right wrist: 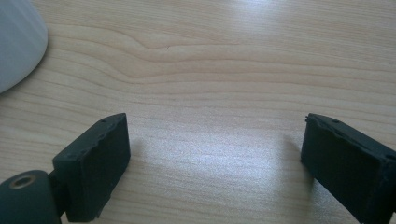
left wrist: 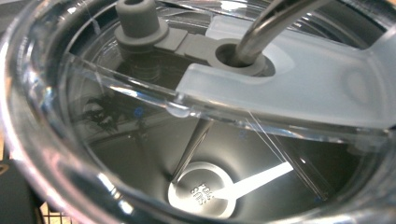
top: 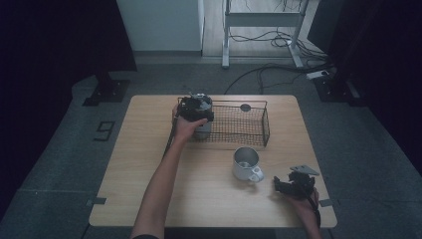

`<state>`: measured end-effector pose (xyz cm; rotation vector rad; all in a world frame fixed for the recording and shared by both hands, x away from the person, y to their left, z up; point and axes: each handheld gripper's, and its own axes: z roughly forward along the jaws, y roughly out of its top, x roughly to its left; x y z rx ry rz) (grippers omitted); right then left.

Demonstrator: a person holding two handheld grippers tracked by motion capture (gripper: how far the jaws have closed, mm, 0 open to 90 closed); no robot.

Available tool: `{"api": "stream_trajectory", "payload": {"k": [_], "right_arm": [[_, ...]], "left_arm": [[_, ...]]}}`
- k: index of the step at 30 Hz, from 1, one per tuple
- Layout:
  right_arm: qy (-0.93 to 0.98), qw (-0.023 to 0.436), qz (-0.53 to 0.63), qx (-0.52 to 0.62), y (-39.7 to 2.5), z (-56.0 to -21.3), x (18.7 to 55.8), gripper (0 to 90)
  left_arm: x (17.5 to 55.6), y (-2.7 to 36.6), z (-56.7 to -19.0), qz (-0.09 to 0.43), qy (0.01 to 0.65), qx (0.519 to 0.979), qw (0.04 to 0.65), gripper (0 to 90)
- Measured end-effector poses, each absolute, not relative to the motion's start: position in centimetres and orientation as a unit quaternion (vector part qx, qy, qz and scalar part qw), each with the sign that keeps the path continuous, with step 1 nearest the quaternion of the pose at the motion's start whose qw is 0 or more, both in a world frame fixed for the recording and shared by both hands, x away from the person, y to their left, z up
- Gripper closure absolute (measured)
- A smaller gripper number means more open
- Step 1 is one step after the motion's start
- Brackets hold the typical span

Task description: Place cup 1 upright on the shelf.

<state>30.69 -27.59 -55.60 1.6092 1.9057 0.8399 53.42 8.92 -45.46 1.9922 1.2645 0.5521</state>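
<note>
A steel tumbler stands at the left end of a black wire basket; whether it rests inside or is lifted I cannot tell. My left gripper sits right on top of it. The left gripper view looks straight down through the tumbler's clear lid, with a metal straw through a grey plug; how the jaws stand is hidden. A white mug stands in front of the basket. My right gripper hovers low over the bare wood right of the mug, open and holding nothing.
The wooden table has bare room at the left and front. A small dark round thing lies at the basket's far side. Behind the table are a desk frame and cables on the floor.
</note>
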Motion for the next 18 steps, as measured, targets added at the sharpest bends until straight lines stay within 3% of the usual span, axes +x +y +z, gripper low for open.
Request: {"api": "stream_trajectory", "payload": {"k": [18], "right_arm": [[0.701,0.252,0.309,0.592,-27.58,-55.60,30.69,8.0]], "left_arm": [[52.65,9.34,-45.79,0.208,0.493,0.769,0.350,0.0]]}}
